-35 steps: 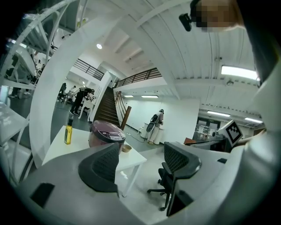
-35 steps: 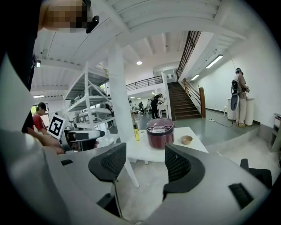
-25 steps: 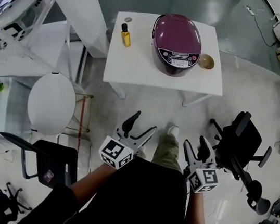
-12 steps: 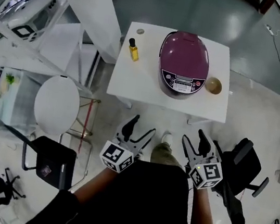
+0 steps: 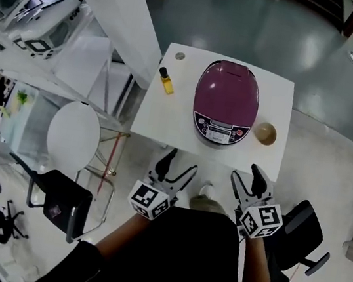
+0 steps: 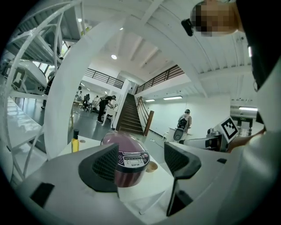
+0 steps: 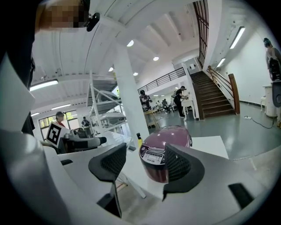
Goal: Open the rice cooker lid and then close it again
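Observation:
A purple rice cooker (image 5: 226, 102) with its lid down stands on a white table (image 5: 168, 112), its control panel facing me. It also shows in the left gripper view as the rice cooker (image 6: 127, 156) and in the right gripper view as the rice cooker (image 7: 164, 149). My left gripper (image 5: 175, 164) hangs open just short of the table's near edge, left of the cooker. My right gripper (image 5: 248, 176) is open too, near the front right corner. Neither touches anything.
A small bottle of yellow liquid (image 5: 166, 82) stands left of the cooker and a small bowl (image 5: 265, 133) right of it. A round white stool (image 5: 73, 136) and a black chair (image 5: 64, 197) are at my left, another black chair (image 5: 301, 236) at my right. White shelving (image 5: 55, 25) lines the left.
I have walked closer to the table: the cooker and table have come nearer and more central in the head view. Both grippers stay open and held low in front of me.

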